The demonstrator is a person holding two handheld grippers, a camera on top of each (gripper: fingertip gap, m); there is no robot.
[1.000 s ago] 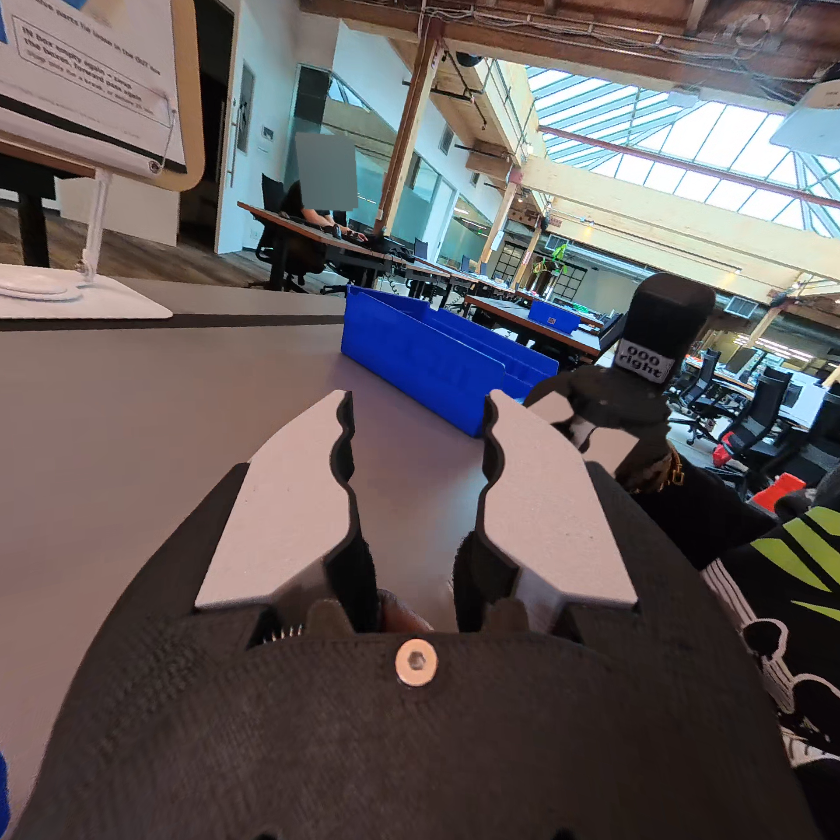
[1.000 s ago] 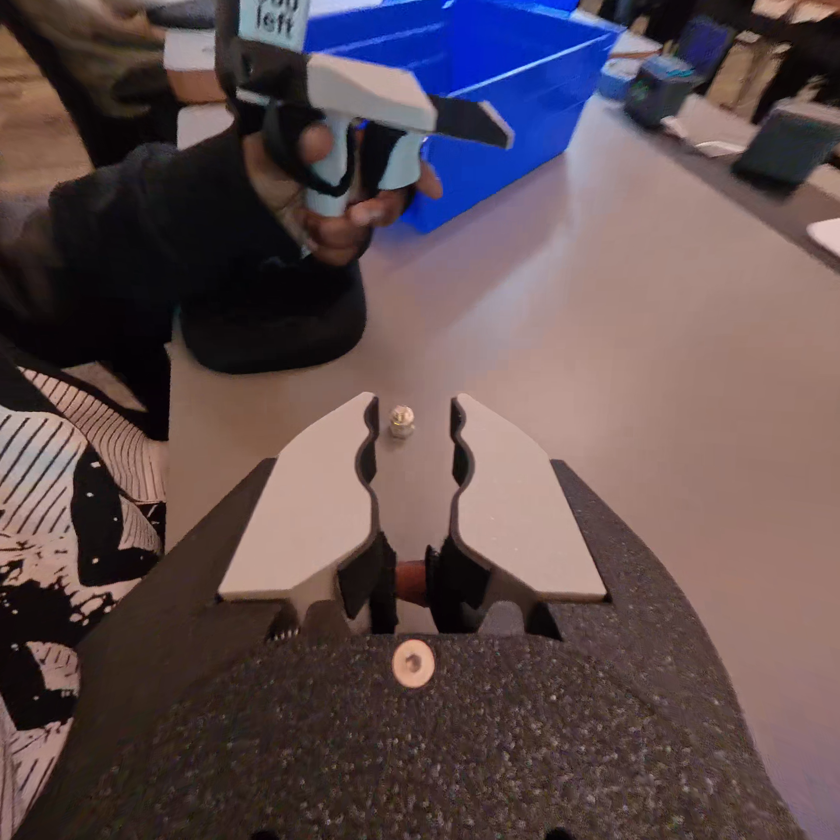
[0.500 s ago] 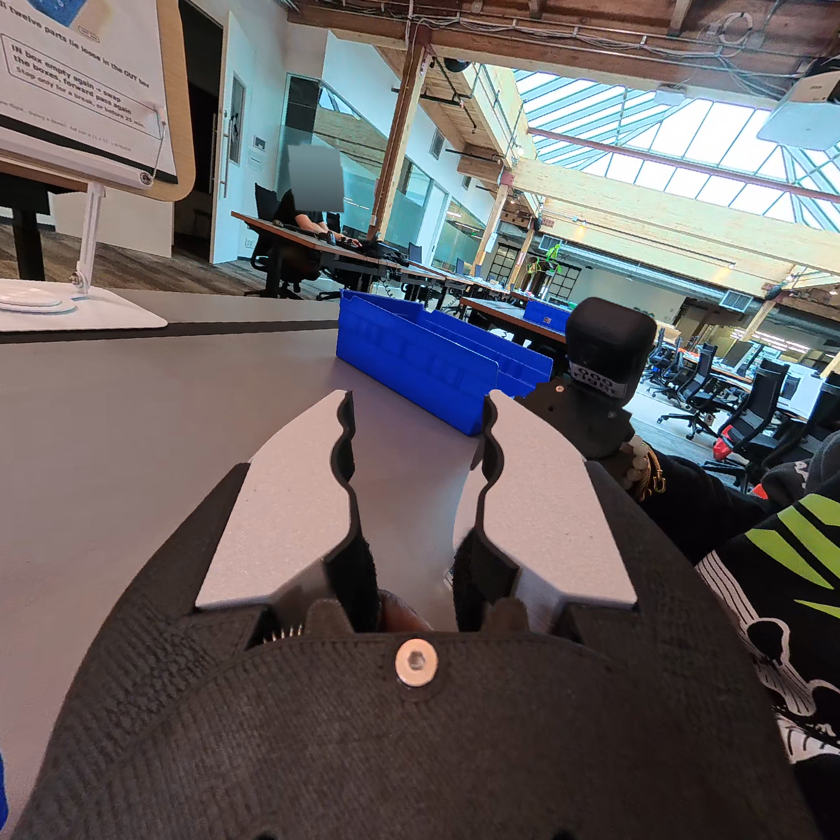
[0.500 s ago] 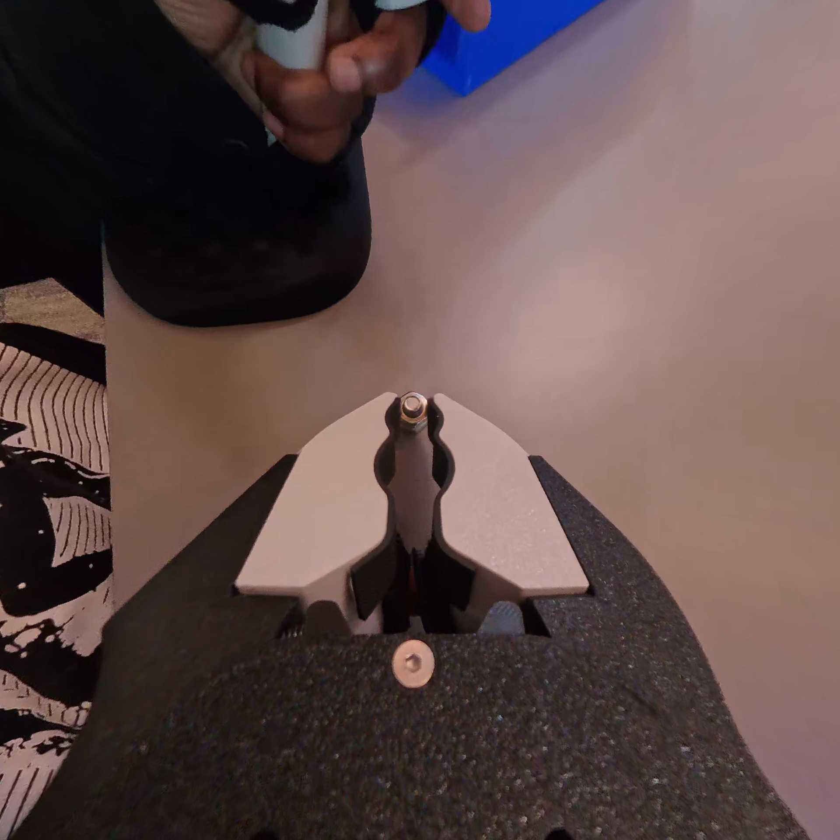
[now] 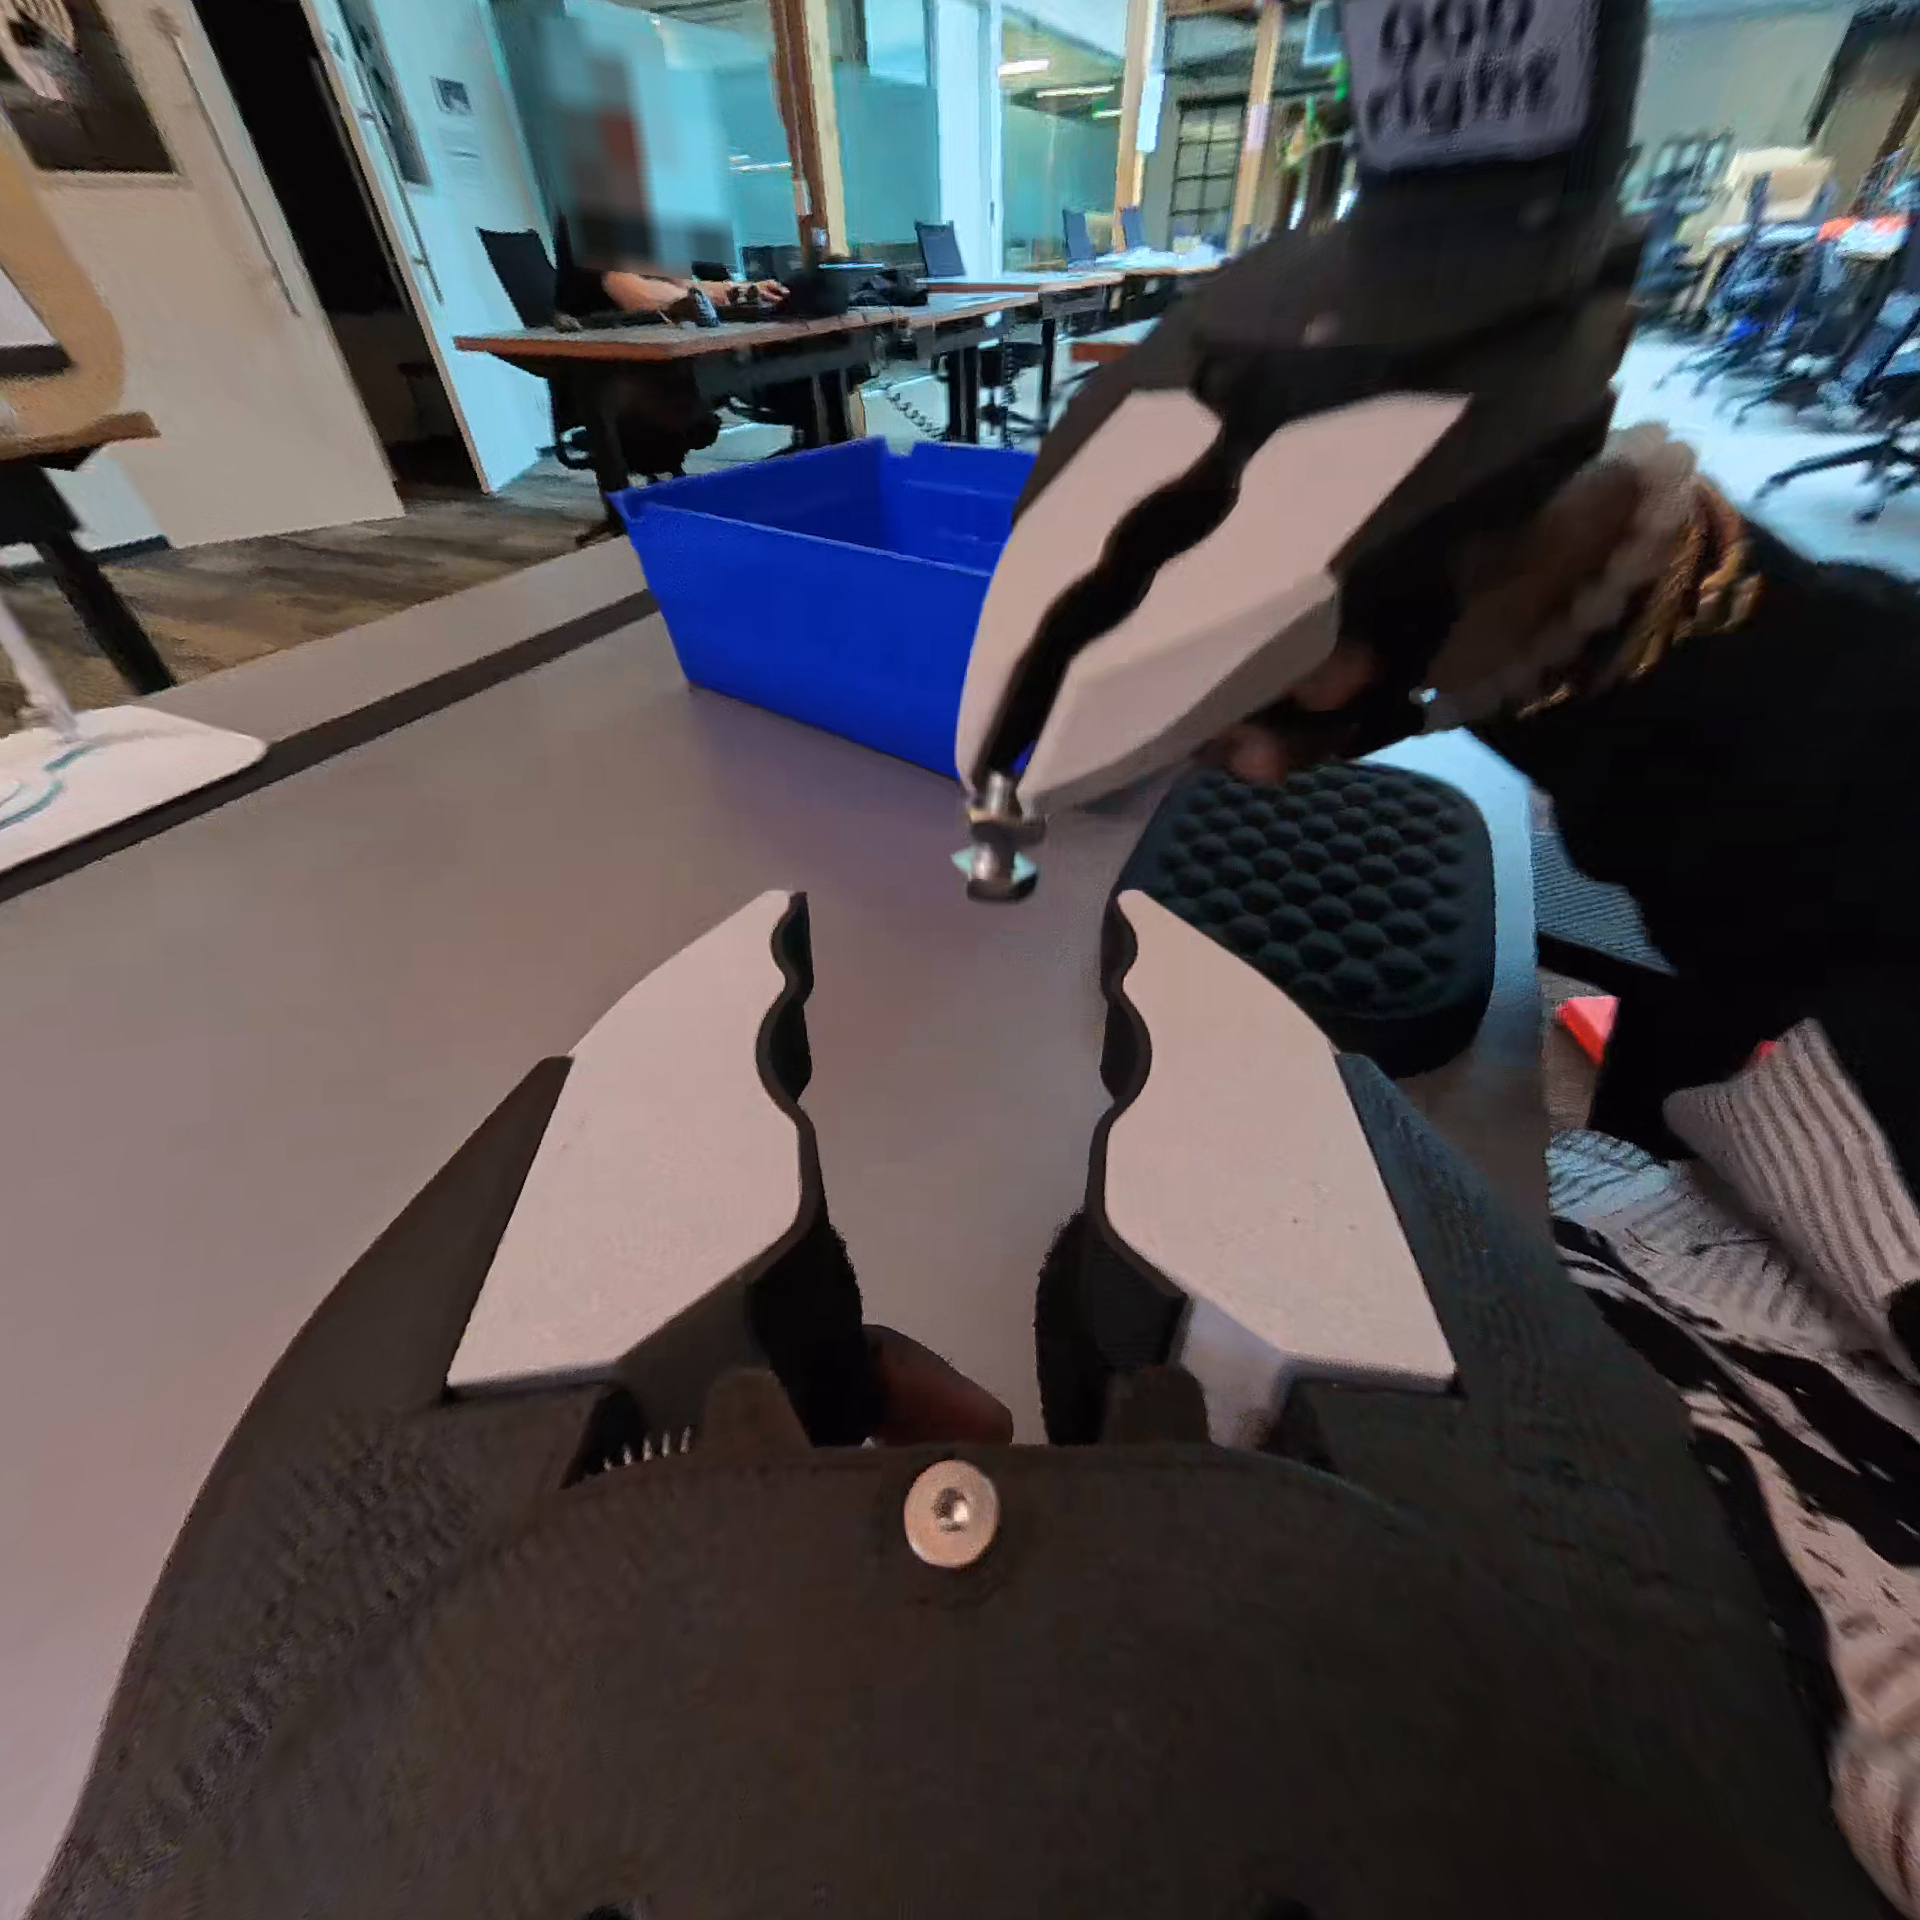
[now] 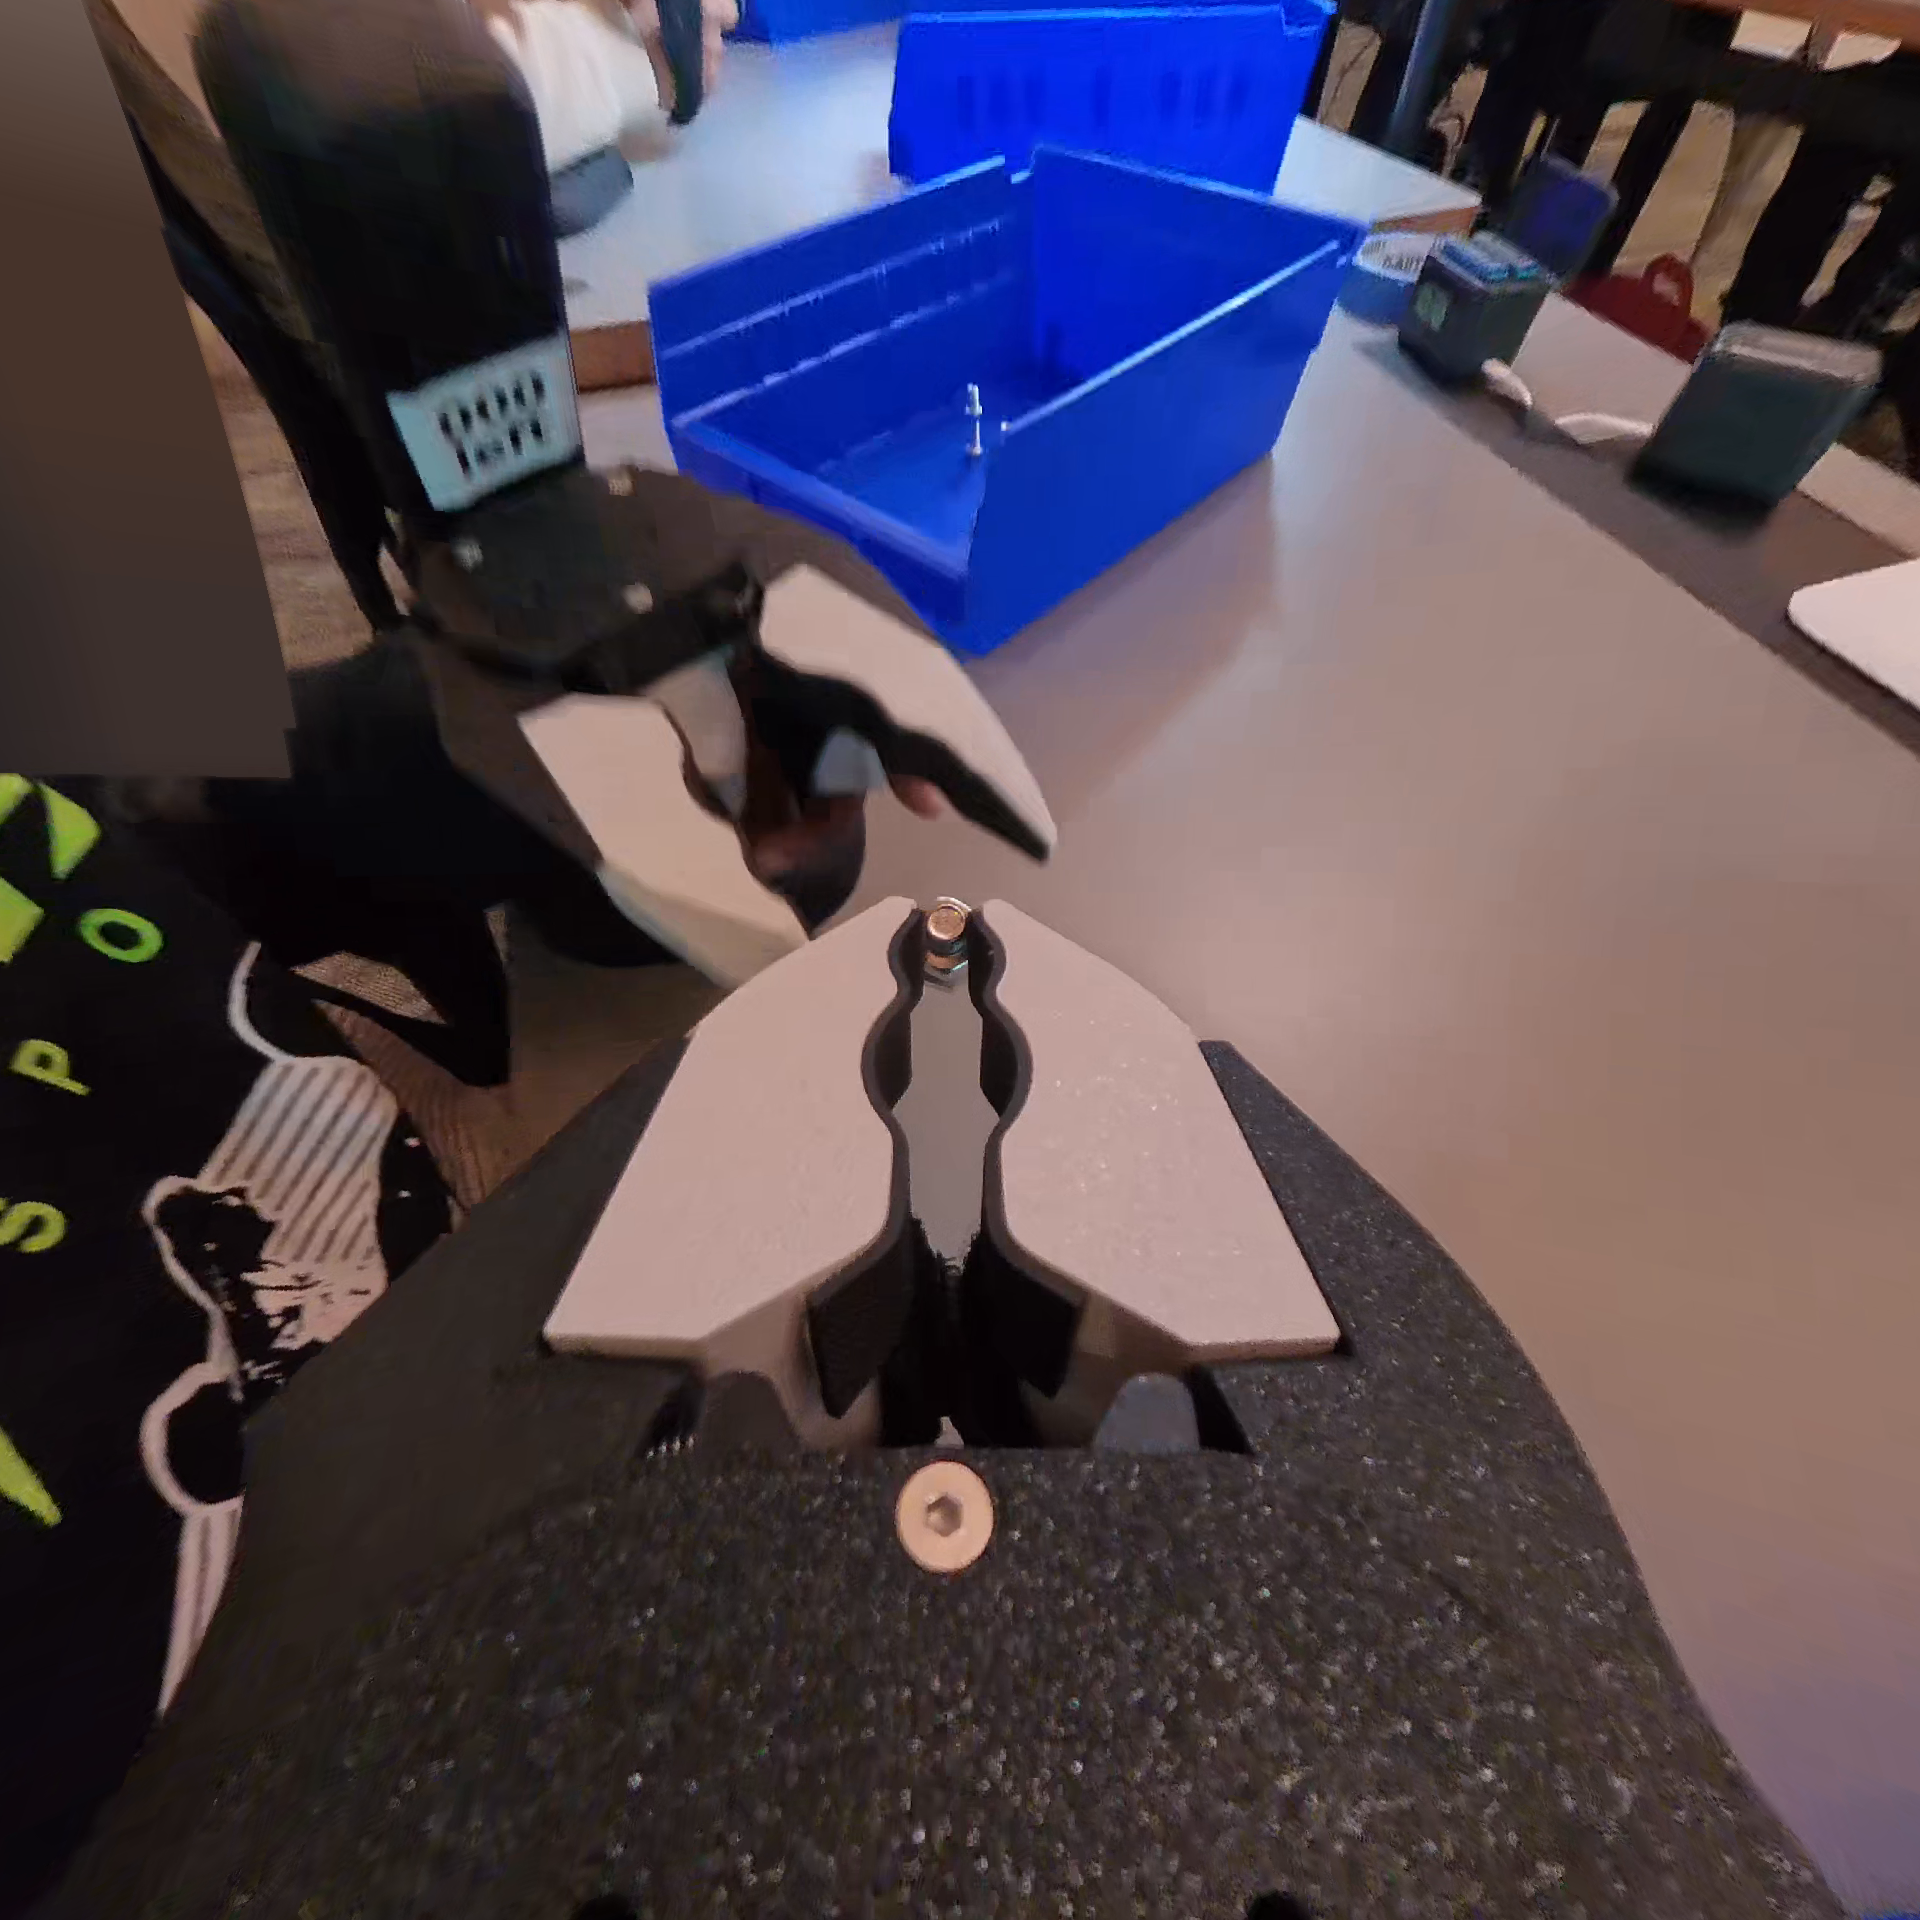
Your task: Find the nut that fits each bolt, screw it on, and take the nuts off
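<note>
Right gripper (image 6: 948, 914) pinching small silver metal bolt with nut (image 5: 995, 844) at frame centre, left gripper (image 5: 951, 914) spread wide with nothing between its fingers, blue plastic bin (image 6: 1143, 416) upper centre

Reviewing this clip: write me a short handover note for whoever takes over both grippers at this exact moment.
Right gripper: shut at its fingertips on a small silver bolt with a nut on it, held clear of the grey table.
Left gripper: open, empty, just below that bolt.
Blue bin: farther along the table; another bolt stands inside it.
Black wrist rest: at the table's near edge.
Done: a bolt with its nut is picked up.
Left: probably grip the nut with the left gripper and unscrew it; then handle the bin's bolt.
</note>
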